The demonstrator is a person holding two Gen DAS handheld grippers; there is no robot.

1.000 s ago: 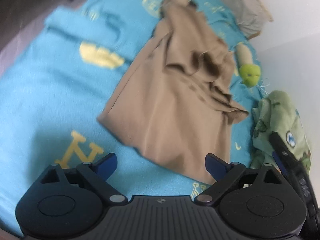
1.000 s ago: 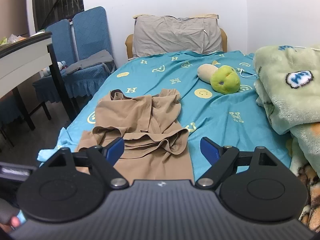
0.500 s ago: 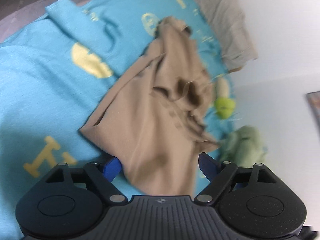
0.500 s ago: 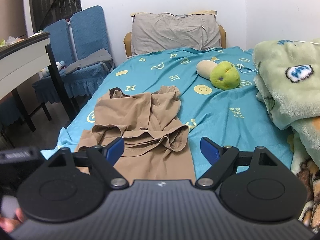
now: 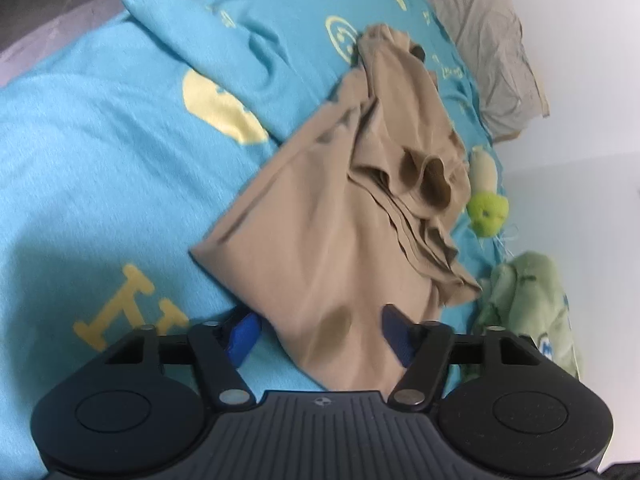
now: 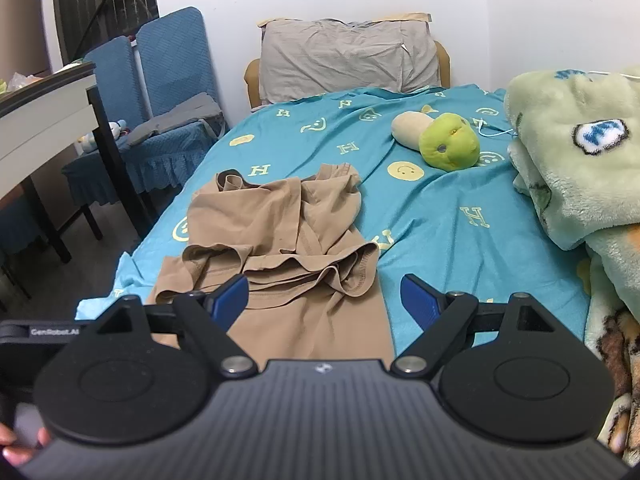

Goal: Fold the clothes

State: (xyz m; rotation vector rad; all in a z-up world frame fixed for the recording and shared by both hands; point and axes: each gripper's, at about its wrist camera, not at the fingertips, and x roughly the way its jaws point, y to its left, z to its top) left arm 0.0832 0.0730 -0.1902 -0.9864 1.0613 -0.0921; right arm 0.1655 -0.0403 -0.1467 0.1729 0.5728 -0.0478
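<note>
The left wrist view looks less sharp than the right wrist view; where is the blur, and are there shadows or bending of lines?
Left wrist view: motion blur softens the tan garment and the blue sheet; a dark shadow lies on the sheet at lower left; the fisheye curves the bed. Right wrist view: sharp and evenly lit; the pillow is crisp, and only the frame corners darken.

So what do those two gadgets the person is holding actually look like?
Both look alike: the left gripper and the right gripper have matte black ribbed bodies, two round black discs, silver rivets on black linkage arms and blue finger pads. A white-lettered label shows on the left one.
</note>
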